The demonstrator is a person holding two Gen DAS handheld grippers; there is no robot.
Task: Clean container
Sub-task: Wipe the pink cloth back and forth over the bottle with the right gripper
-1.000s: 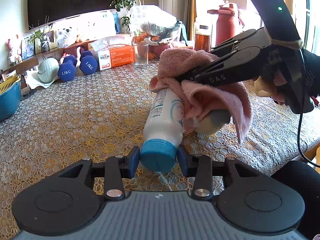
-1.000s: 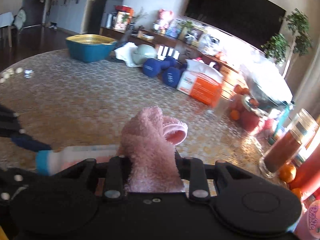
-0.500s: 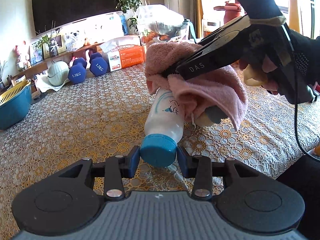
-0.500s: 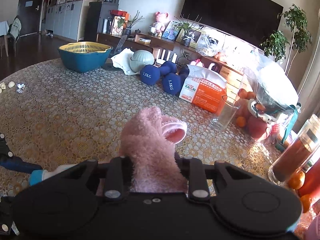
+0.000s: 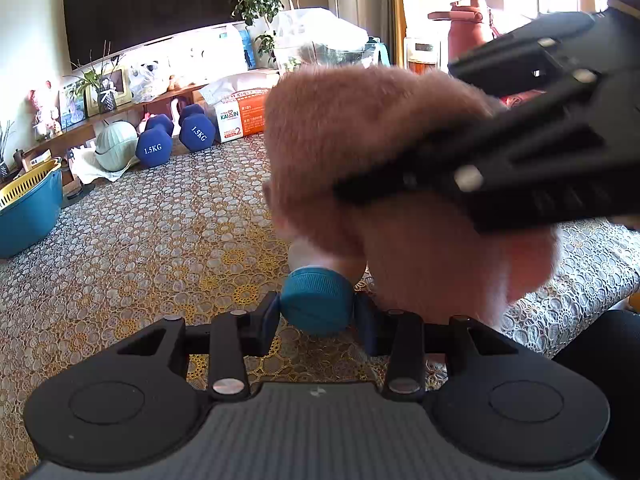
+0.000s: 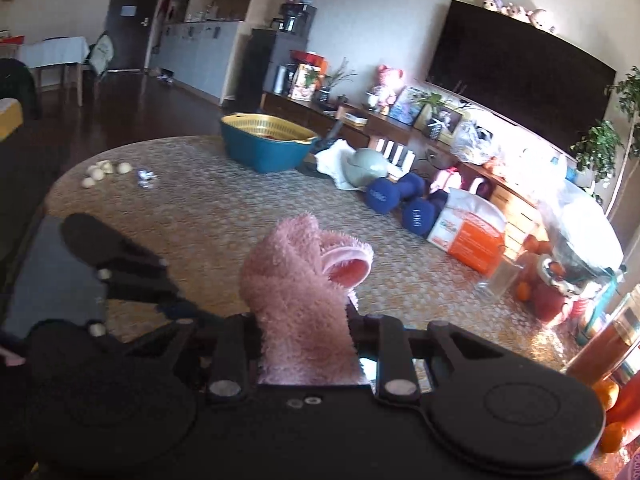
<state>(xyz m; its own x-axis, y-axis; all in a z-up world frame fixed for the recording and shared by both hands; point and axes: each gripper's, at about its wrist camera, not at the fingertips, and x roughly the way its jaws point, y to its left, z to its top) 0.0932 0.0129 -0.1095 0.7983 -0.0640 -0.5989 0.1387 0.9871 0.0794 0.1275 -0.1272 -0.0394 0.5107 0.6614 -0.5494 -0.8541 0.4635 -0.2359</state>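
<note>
Left wrist view
- Left gripper point(image 5: 317, 312): its fingers are clamped on the blue cap point(image 5: 316, 300) of a white bottle point(image 5: 308, 254), one blue pad pressed to each side of the cap.
- Bottle: it lies out over the lace tablecloth point(image 5: 140, 264), toward the near edge of the table; only the cap and a sliver of white shoulder show.
- In the way: a pink fluffy cloth point(image 5: 360, 168), blurred, covers nearly all of the bottle's body and hangs down to the right of the cap.
- Right gripper point(image 5: 400, 178): it comes in from the right edge, black fingers closed on the cloth above the bottle.
- Far edge of the table: two blue dumbbells point(image 5: 176, 138) marked 1.5KG, an orange and white box point(image 5: 240, 116), a pale green round object point(image 5: 116, 150) on white fabric.
- Left edge of the table: a teal basin point(image 5: 28, 208) with a yellow strainer inside.

Right wrist view
- Right gripper point(image 6: 304, 336): its fingers pinch the pink cloth point(image 6: 296, 288), which stands up between them and folds over at the top.
- Left gripper point(image 6: 120, 272): a dark shape at lower left; the bottle is hidden here.
- Right edge of the table: an empty glass point(image 6: 500, 276), oranges, a jar of brown liquid point(image 6: 600, 344).
- Far left edge: small pale lumps point(image 6: 104, 170).
</note>
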